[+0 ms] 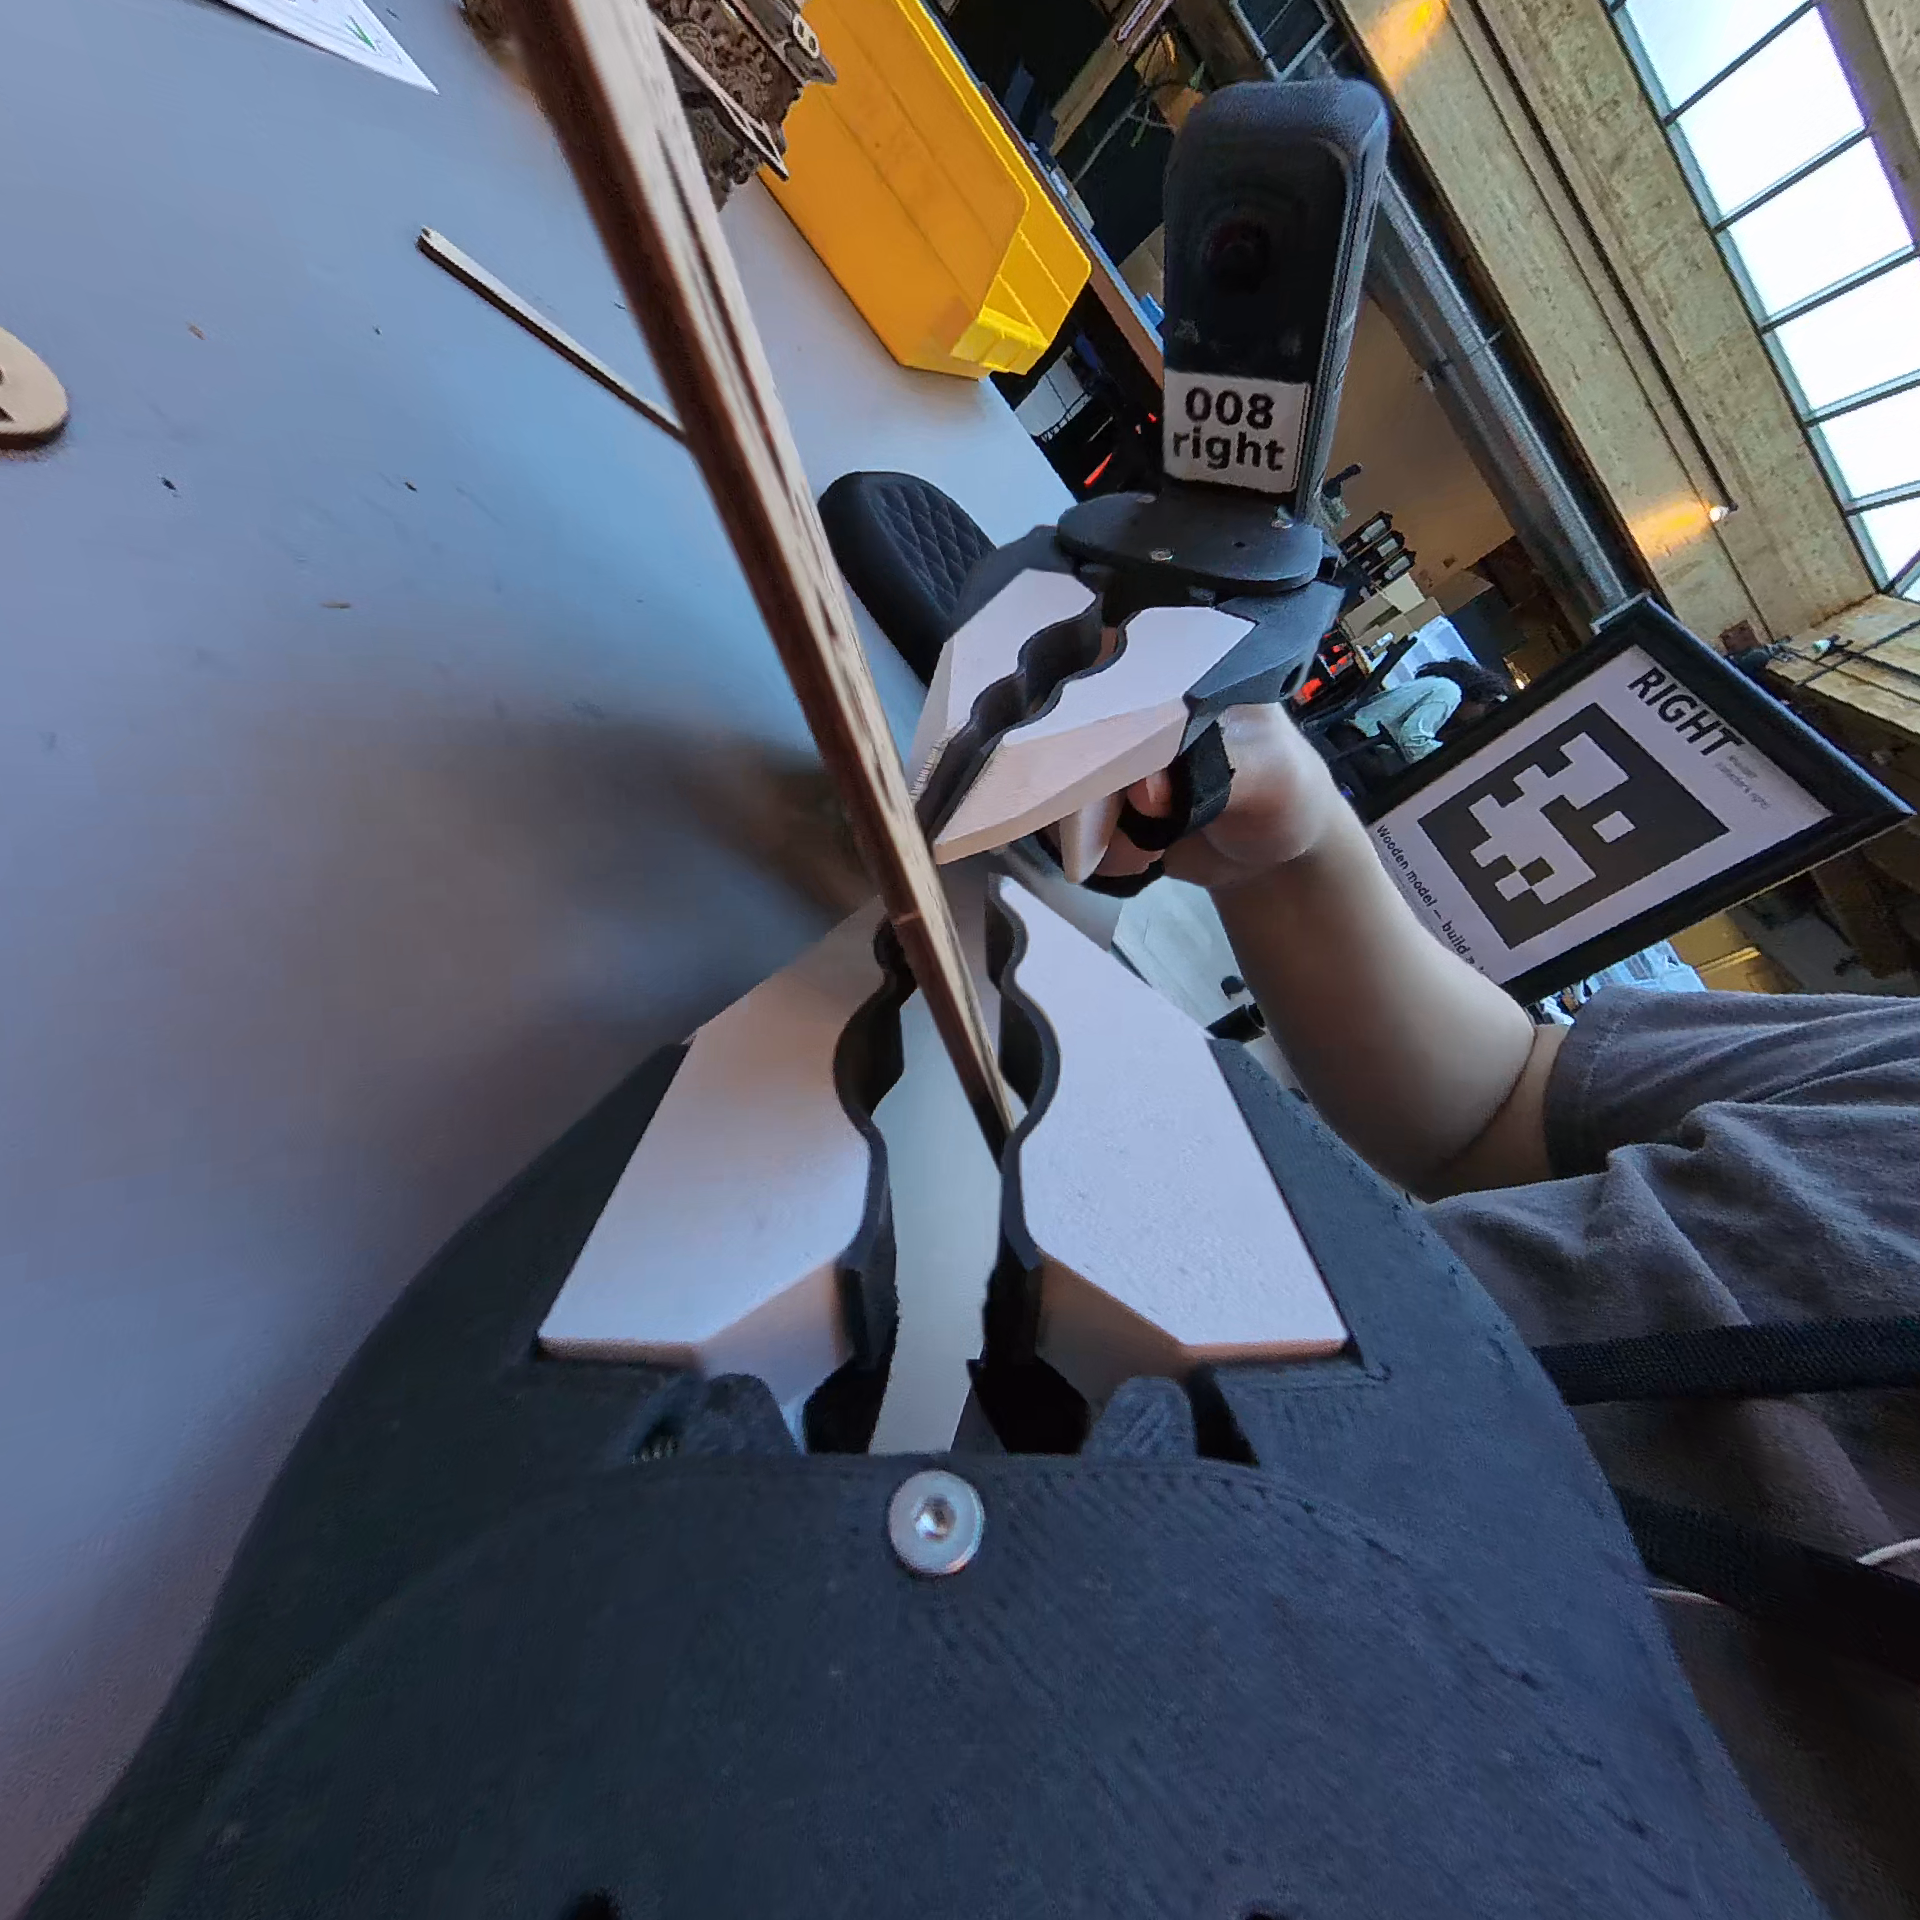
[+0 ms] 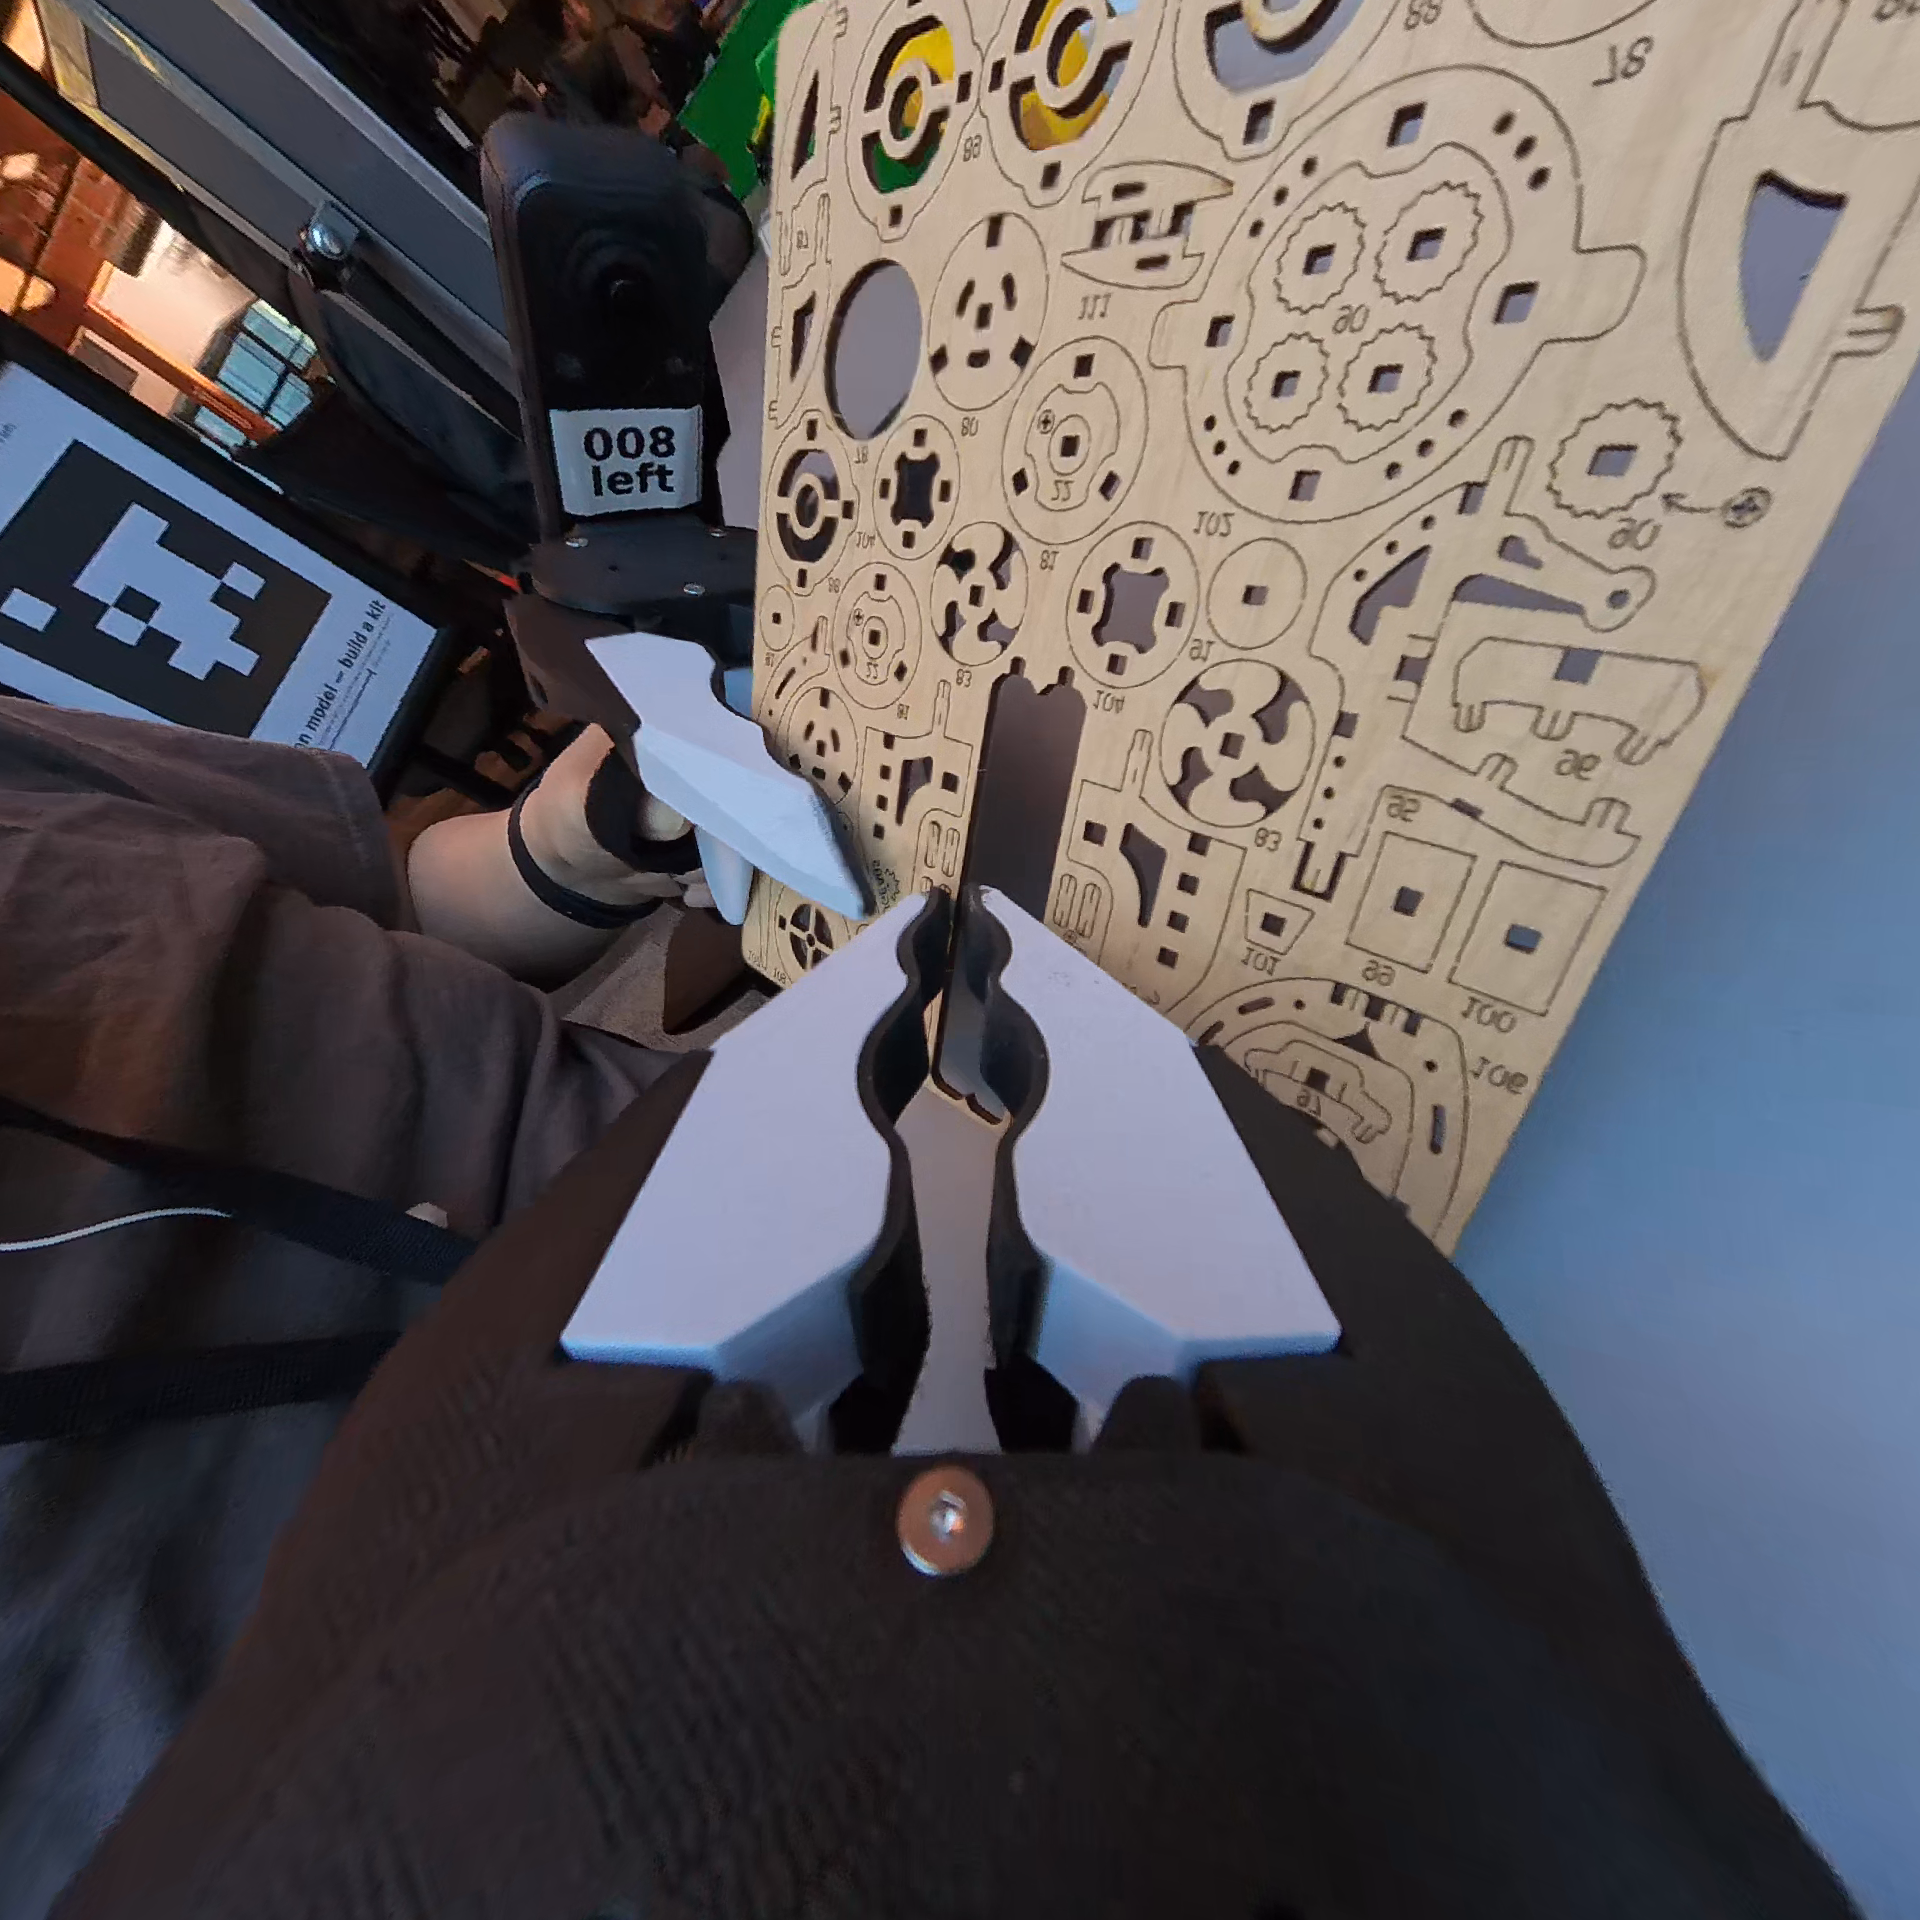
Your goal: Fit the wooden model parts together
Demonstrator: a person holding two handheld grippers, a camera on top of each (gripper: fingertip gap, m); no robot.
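Tools both grip: left tool (image 1: 940, 1023) clamps the pale laser-cut plywood sheet (image 2: 1299, 520), right tool (image 2: 956, 997) apparently pinches a thin dark wooden strip (image 2: 1023, 790).

Left gripper (image 1: 940, 935) at lower centre, fingers closed on the edge of a thin wooden sheet (image 1: 727, 416), seen edge-on and running diagonally to the top left. Right gripper (image 1: 940, 800) at centre right, held by a hand (image 1: 1236, 800), its tips against the sheet's right face; whether it pinches anything is unclear. Grey table (image 1: 312, 727) fills the left. On it: a thin wooden strip (image 1: 540, 327), a round wooden piece (image 1: 26, 400) at the left edge, a yellow bin (image 1: 914, 208) at top centre, and a dark wooden model (image 1: 727, 73) beside the bin. Framed marker sign (image 1: 1621, 810) at right.
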